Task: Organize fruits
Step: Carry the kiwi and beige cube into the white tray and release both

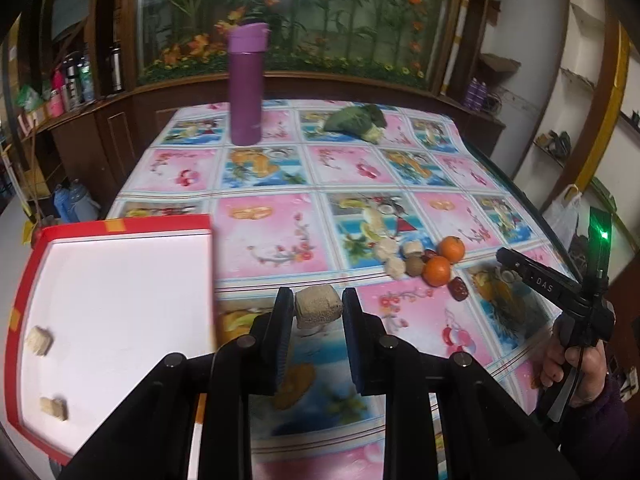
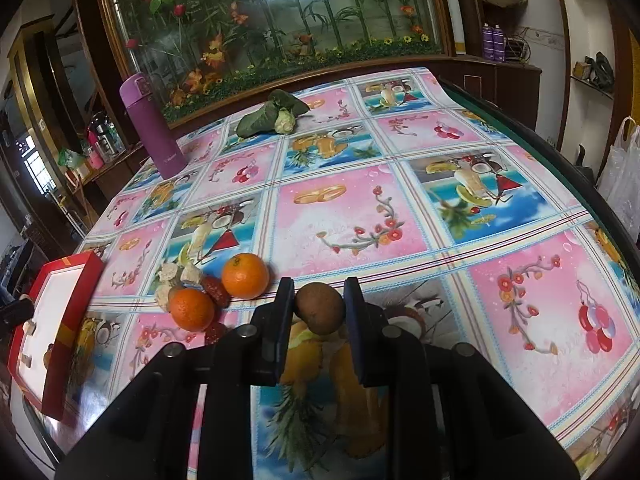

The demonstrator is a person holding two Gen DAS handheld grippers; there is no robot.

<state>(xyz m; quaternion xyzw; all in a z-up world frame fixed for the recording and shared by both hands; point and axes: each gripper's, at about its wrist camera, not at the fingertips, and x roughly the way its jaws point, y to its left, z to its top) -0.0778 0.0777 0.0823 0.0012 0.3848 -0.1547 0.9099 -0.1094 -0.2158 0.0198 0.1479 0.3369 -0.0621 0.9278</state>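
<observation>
Beige, rough-sided cube [image 1: 319, 306] between the left tongs [image 1: 317, 312].

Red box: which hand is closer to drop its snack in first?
Left, probably. The left tool holds a beige chunk right beside the red box, where two similar chunks already lie. The right tool grips a brown round fruit, with the box far off to its left.

Surface [image 2: 344, 216] centre open; fruit cluster [image 2: 212, 292] crowds near-left; purple flask [image 2: 154, 128] and greens [image 2: 272, 118] block far edge.
</observation>
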